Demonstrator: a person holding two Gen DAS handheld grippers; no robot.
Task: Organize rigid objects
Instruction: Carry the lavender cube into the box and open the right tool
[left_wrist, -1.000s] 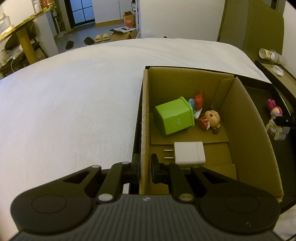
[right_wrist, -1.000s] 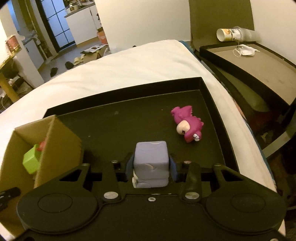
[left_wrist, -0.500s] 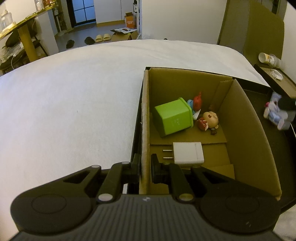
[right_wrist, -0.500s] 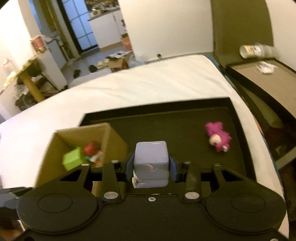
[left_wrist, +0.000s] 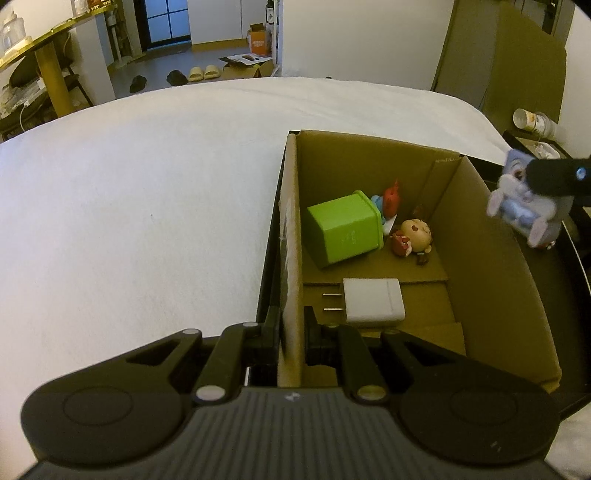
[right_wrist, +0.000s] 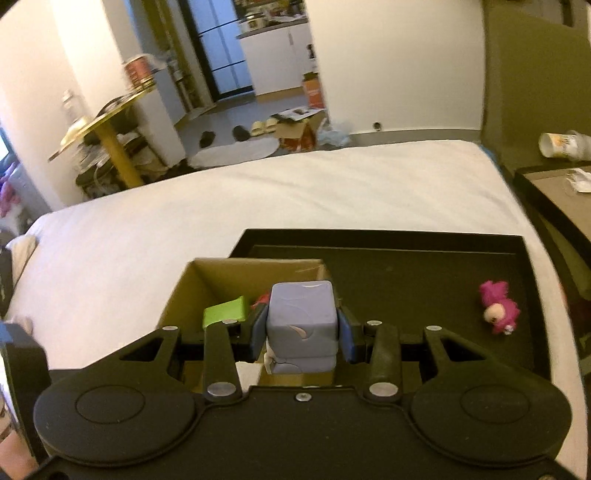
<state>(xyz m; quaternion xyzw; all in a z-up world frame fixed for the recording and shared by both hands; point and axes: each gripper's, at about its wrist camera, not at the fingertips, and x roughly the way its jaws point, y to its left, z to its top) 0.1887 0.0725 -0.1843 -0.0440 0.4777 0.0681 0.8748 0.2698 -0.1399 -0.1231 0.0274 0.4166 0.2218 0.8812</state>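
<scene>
The right hand-held gripper (right_wrist: 302, 338) pinches a lavender block-shaped toy (right_wrist: 302, 325) between its blue pads, holding it in the air above the near right part of a cardboard box (right_wrist: 236, 269). From the left wrist view the same toy (left_wrist: 517, 206) shows a pale rabbit-like figure with grey ears and feet, hanging over the box's right wall. The left hand-held gripper (left_wrist: 291, 332) is pressed together on the box's left wall (left_wrist: 290, 258), one finger outside and one inside. In the box lie a green cube-shaped container (left_wrist: 343, 229) tipped on its side, a red and blue figure (left_wrist: 388, 199) behind it, a small doll with a round tan head (left_wrist: 415, 236) beside it, and a white plug adapter (left_wrist: 371, 301) with its two prongs pointing left. The box stands in the left part of a shallow black tray (right_wrist: 406, 247) on a white bed (left_wrist: 147, 184). A pink plush toy (right_wrist: 498, 306) lies on the tray's floor, well apart from the box.
</scene>
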